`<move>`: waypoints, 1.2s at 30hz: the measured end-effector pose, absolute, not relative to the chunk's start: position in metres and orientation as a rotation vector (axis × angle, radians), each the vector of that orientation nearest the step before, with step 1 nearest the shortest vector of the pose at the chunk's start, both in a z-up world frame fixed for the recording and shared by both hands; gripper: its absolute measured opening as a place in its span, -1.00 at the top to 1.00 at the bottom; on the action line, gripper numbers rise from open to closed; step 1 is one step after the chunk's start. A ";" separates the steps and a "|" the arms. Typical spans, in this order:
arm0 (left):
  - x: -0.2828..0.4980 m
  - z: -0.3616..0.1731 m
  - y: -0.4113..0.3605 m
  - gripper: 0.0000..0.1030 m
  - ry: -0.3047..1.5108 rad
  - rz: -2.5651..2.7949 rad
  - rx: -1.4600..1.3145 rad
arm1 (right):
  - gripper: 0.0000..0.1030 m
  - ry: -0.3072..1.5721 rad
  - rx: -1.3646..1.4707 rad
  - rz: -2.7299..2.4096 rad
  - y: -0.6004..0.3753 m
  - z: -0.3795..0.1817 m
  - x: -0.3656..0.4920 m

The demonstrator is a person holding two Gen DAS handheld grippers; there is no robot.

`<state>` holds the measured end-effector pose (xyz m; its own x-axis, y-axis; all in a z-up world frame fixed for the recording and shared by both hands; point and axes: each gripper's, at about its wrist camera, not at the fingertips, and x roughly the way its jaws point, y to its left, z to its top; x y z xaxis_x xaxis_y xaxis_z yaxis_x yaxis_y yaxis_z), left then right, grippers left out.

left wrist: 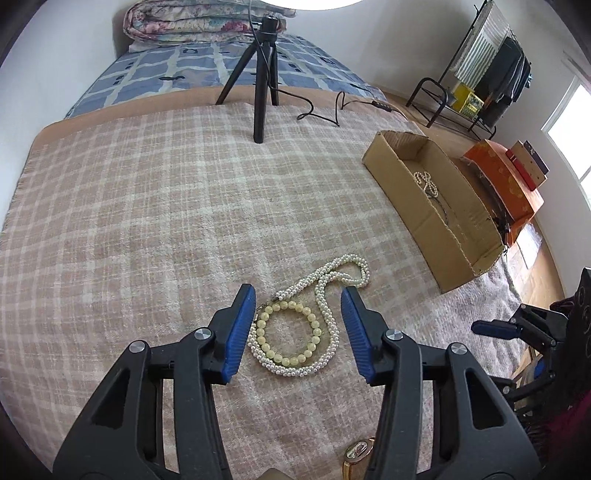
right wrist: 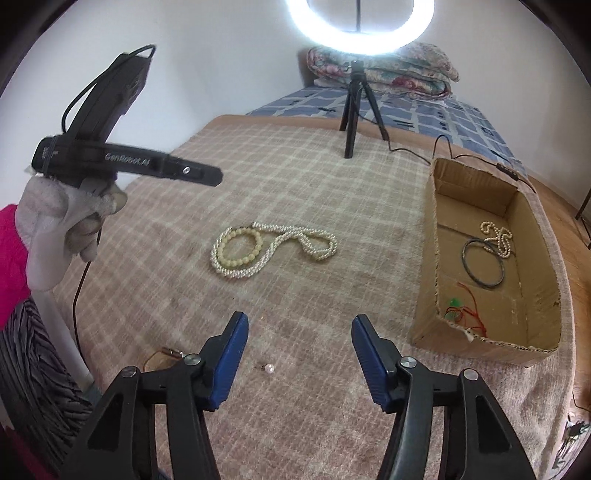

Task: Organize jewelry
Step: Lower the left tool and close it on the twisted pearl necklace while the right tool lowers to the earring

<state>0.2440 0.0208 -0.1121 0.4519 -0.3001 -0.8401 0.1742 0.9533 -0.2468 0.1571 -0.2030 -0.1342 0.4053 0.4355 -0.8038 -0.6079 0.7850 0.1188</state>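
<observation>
A twisted white pearl necklace (left wrist: 334,291) lies looped on the plaid blanket, with a pale yellow bead bracelet (left wrist: 288,334) inside its loop. Both show in the right wrist view too, the necklace (right wrist: 295,240) and the bracelet (right wrist: 240,245). My left gripper (left wrist: 299,330) is open, its blue pads on either side of the bracelet, just above the blanket. My right gripper (right wrist: 299,354) is open and empty, nearer the front, above a small loose pearl piece (right wrist: 268,367). A cardboard box (right wrist: 428,266) at the right holds a pearl strand (right wrist: 496,238), a dark bangle (right wrist: 484,264) and a red cord piece (right wrist: 467,301).
A black tripod (right wrist: 351,122) with a ring light (right wrist: 360,33) stands at the blanket's far edge, its cable (right wrist: 443,142) trailing by the box. A gold-toned item (left wrist: 356,458) lies near the front edge. An orange box (left wrist: 506,177) sits beyond the cardboard box.
</observation>
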 end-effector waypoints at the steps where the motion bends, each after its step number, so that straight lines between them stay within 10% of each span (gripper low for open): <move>1: 0.246 -0.115 0.018 0.08 1.070 -0.301 -0.126 | -0.04 0.959 -0.213 0.679 -0.201 -0.138 0.155; 17: 0.269 -0.147 -0.002 0.16 1.145 -0.341 -0.109 | 0.57 1.103 -0.236 0.778 -0.193 -0.189 0.146; 36: 0.287 -0.164 0.002 0.16 1.184 -0.361 -0.149 | 0.61 1.057 -0.360 0.788 -0.172 -0.201 0.158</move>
<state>0.2870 0.0023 -0.1638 0.3280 -0.3516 -0.8768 0.1968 0.9332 -0.3006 0.1580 -0.1721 -0.2012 0.2576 0.4021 -0.8786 -0.7273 0.6793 0.0976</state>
